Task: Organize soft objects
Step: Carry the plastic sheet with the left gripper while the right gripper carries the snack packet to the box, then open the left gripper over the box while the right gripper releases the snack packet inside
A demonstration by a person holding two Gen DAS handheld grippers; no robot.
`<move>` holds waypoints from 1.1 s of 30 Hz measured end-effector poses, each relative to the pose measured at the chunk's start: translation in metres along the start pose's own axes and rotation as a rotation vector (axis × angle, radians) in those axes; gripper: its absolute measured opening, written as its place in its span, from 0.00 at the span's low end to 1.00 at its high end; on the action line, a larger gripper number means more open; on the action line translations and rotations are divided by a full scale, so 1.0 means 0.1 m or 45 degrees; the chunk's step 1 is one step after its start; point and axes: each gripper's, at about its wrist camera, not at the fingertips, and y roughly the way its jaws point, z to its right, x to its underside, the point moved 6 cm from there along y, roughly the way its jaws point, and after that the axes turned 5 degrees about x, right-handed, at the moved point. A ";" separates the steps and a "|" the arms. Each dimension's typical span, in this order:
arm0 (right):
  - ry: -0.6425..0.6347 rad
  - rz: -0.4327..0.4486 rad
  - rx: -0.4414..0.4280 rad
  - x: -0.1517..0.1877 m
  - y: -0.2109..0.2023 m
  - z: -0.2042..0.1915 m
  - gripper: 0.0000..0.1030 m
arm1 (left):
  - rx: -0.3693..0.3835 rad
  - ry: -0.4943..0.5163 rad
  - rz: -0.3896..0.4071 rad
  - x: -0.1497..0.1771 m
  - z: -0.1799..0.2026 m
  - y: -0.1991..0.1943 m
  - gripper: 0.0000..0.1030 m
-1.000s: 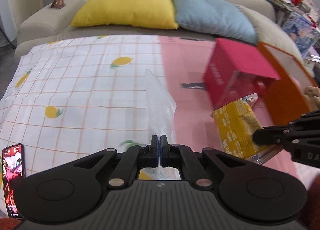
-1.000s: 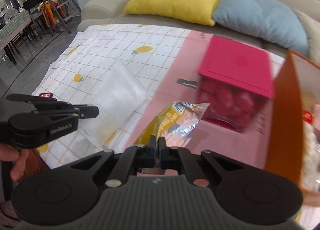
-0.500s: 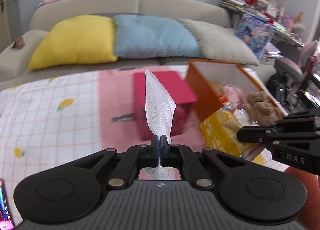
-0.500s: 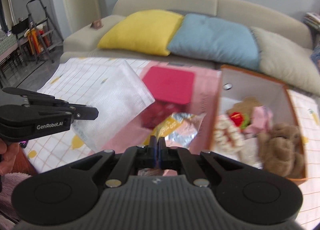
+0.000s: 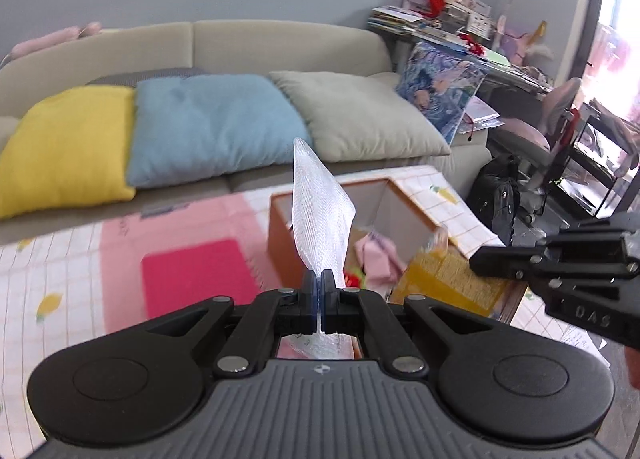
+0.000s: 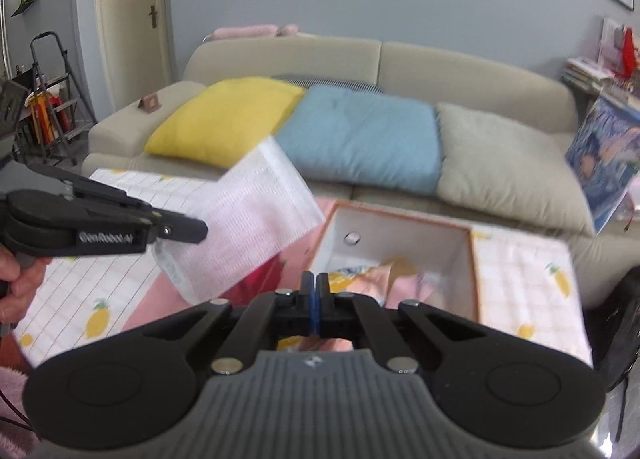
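Observation:
My left gripper is shut on a clear white mesh bag and holds it up in the air just left of the orange box. The bag also shows in the right wrist view, hanging from the left gripper. My right gripper is shut on a yellow snack packet, whose end hangs over the open orange box. The box holds pink soft items.
A red-lidded box stands left of the orange box on the pink and lemon-print tablecloth. A sofa with yellow, blue and grey cushions lies behind. A black backpack sits on the floor at the right.
Both grippers have risen and swung right with their loads. The orange box is now ahead of both, and the snack packet has moved over its opening.

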 end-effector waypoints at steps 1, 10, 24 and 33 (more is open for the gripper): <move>-0.019 0.014 0.019 -0.06 0.02 0.05 0.00 | 0.010 0.009 0.002 -0.07 0.02 0.06 0.01; -0.083 -0.039 0.095 -0.32 0.85 0.62 0.00 | 0.003 0.052 -0.143 -0.51 0.09 0.99 0.01; -0.082 -0.276 0.172 0.11 1.84 1.09 0.00 | -0.120 0.145 -0.423 -0.29 -0.11 1.95 0.03; -0.061 -0.285 0.234 0.13 1.72 1.11 0.20 | -0.091 0.099 -0.412 -0.29 -0.15 1.85 0.48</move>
